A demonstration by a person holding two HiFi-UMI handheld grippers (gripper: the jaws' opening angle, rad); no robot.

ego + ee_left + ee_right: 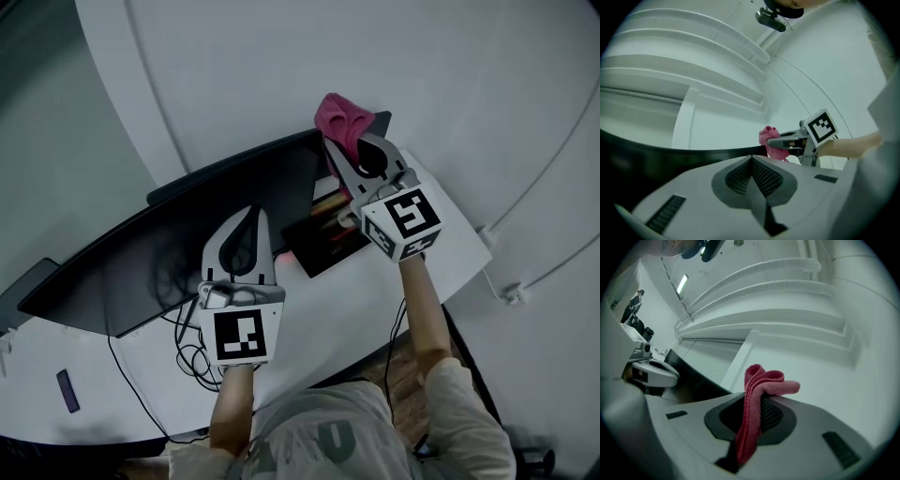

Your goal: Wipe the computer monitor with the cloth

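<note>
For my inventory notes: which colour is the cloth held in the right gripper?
Pink; the cloth shows best in the right gripper view.

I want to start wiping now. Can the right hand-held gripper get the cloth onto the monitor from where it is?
Probably yes. The right hand-held gripper holds the cloth right by the monitor's right end, nothing between; the left hand-held gripper sits further along the screen.

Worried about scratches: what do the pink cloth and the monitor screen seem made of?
Cloth: soft matte textile, perhaps microfibre; fine ribbed weave, folds limply. Monitor screen: smooth, dark, slightly glossy panel with faint reflections; glass or plastic unclear.
</note>
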